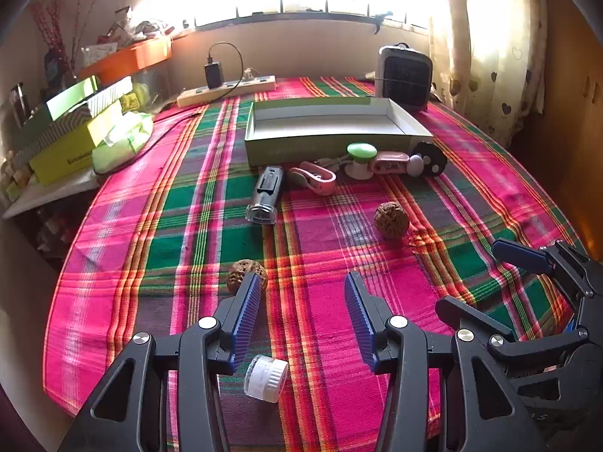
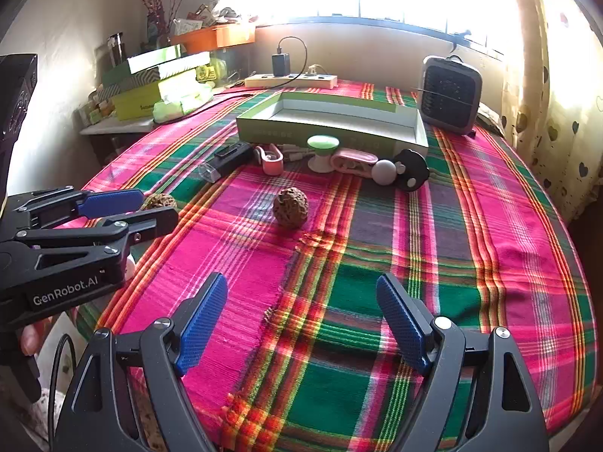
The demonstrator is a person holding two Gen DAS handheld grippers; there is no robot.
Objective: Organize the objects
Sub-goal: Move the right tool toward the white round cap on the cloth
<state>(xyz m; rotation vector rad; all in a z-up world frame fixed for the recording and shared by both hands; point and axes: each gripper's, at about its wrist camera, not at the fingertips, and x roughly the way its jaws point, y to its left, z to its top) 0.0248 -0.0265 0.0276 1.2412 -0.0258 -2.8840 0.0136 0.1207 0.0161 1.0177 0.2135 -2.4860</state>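
Left gripper (image 1: 303,314) low at frame bottom, jaws apart over plaid-clothed worktop (image 1: 312,248); right gripper (image 2: 301,320) likewise, jaws apart. Open green cardboard tray (image 1: 331,128) upper centre; brown wrinkled walnut (image 1: 391,220) mid-frame, well apart.

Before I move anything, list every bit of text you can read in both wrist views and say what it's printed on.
"GenRobot.AI": white lettering on the side of the black left gripper, right wrist view.
Dark print on the yellow-green cardboard box in the side stack: too blurred to read.
Faint lettering on the front wall of the open shallow green box: too faint to read.
Light marks on the black right gripper body: illegible.
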